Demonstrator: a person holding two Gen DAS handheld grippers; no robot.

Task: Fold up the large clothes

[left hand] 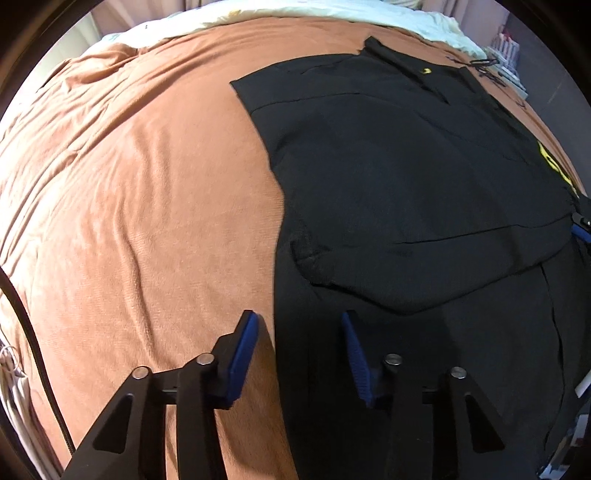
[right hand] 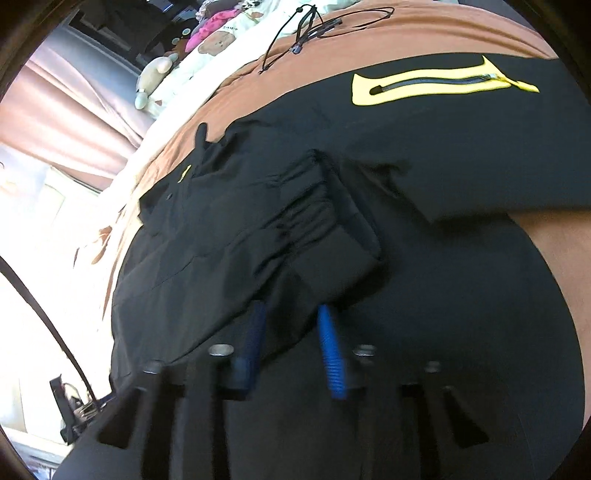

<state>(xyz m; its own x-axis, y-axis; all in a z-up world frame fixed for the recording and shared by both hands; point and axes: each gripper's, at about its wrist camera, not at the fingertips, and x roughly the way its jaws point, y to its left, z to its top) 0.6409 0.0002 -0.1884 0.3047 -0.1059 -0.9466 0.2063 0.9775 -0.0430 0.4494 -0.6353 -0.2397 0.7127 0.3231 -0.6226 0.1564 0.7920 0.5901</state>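
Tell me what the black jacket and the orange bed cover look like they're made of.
Black jacket: probably a thin woven synthetic, matte, with crisp flat creases and a yellow-trimmed zip pocket.
Orange bed cover: looks like soft brushed or velvety fabric, with a faint sheen shifting across its wrinkles.

Left claw: black linkage arms, silver pivot screws, ribbed blue pads; right claw same.

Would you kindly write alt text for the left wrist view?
A black jacket lies spread on an orange-brown bedcover, sleeves folded across its body. The left gripper straddles its near left edge, blue pads either side. White bedding lies beyond.
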